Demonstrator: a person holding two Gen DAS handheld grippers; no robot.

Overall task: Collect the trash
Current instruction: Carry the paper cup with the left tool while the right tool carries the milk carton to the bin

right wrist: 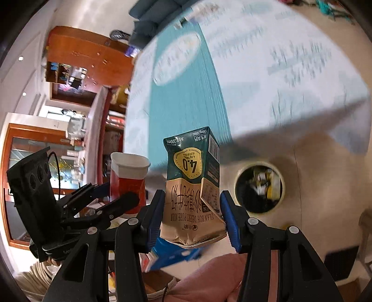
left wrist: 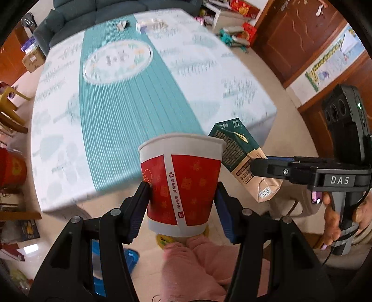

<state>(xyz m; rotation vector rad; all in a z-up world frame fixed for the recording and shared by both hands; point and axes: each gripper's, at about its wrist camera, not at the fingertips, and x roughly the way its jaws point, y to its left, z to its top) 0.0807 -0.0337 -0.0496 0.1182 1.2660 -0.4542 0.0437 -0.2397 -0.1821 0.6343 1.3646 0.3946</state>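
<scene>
1. Living-room setting: table (left wrist: 244, 76) under a white-and-teal patterned cloth fills the upper field of both wrist views; dark sofa (left wrist: 76, 14) beyond it at 12 o'clock, wooden door (left wrist: 300, 37) at 2 o'clock, tiled floor below.
2. Left gripper (left wrist: 183, 197): jaws at a middling width, pads pressed on both sides of a red-and-white paper cup (left wrist: 183, 181). Cup upright, off the table, rim up, held around its lower half.
3. Right gripper (right wrist: 190, 216): jaws at similar width, closed on a green-and-tan milk carton (right wrist: 195, 185). Carton inverted (print upside down), its lower end crumpled; the pads meet it at the tan part.
4. Round trash bin (right wrist: 259, 188) sits on the floor at 3 o'clock of the carton in the right view, already holding wrappers. Neither item is over it yet.
5. Handling, judged: both items look empty and light. Cup wall is thin paper and will oval under squeeze; the stiffer zones are near the rim and base. Carton is already dented, soft, with a waxy surface that may slip; gripping across flat faces suits it.
6. More small litter (left wrist: 144, 24) remains at the table's far end.
</scene>
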